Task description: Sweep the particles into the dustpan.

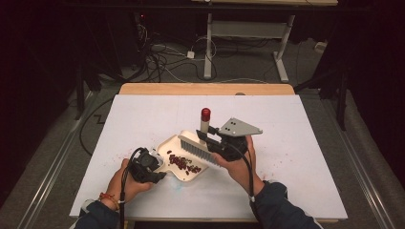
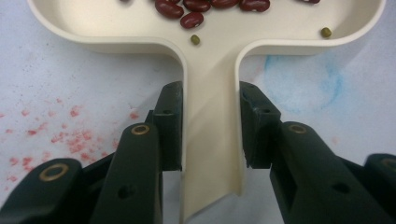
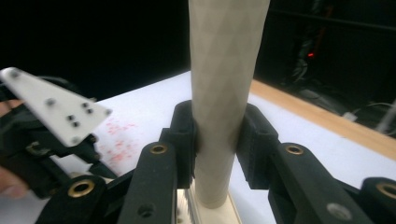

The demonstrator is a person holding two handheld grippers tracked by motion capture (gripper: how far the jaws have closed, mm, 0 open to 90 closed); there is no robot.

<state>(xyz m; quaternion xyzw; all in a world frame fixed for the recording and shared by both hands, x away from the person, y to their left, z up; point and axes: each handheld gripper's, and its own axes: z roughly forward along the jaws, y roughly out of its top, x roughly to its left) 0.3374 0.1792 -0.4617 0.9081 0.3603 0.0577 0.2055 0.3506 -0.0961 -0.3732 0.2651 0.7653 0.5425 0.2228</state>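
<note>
Frame centre: left gripper [image 2: 210,135] clamped on the cream dustpan [image 1: 177,157] handle; red beans [image 1: 184,163] lie in the pan. Right gripper [image 3: 217,140] closed on the brush [image 1: 198,145] handle — bristles at pan's upper edge.

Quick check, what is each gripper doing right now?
Left gripper: shut on the dustpan handle.
Right gripper: shut on the brush handle.

dustpan [image 1: 177,157]: 1 | brush [image 1: 200,143]: 1 | grippers: 2 | green beans [image 2: 195,39] in left gripper view: 2 | red beans [image 1: 184,163]: too many to count
</note>
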